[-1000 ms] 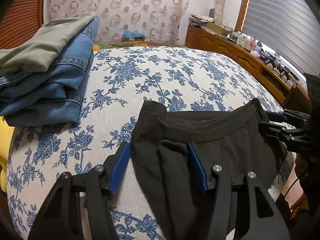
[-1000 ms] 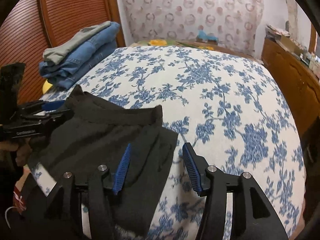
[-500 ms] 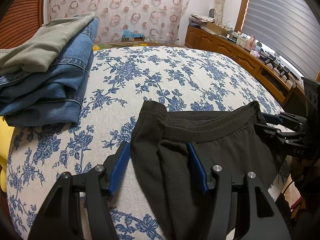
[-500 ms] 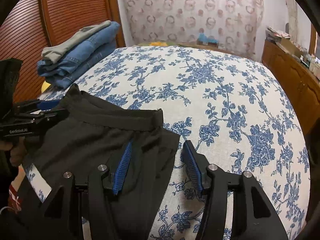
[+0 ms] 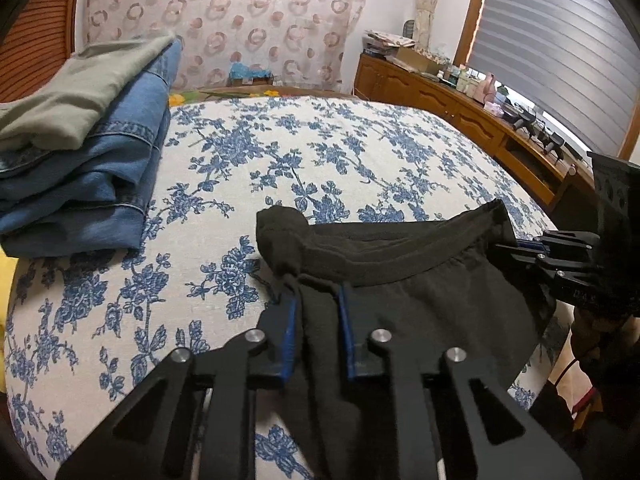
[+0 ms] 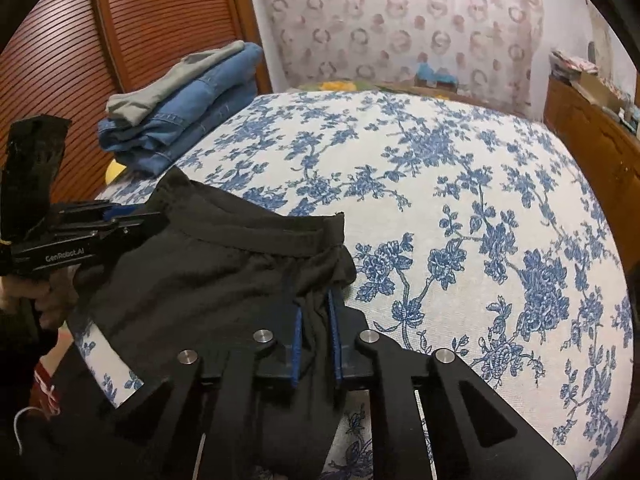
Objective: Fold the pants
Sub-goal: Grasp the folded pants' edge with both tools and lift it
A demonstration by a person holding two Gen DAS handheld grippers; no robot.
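While the black pants (image 5: 420,292) lie at the near edge of the flowered bedspread (image 5: 320,160), their waistband is pinched at both ends. Bunched cloth is clamped by the closing left gripper (image 5: 316,320), and the right gripper (image 6: 316,320) is clenched on the opposite corner. Folded jeans (image 6: 180,128) are stacked well apart, apparently under a grey-green garment (image 5: 76,92).

left hand-held gripper (image 5: 317,300) closing, black pants (image 5: 420,292) pinched
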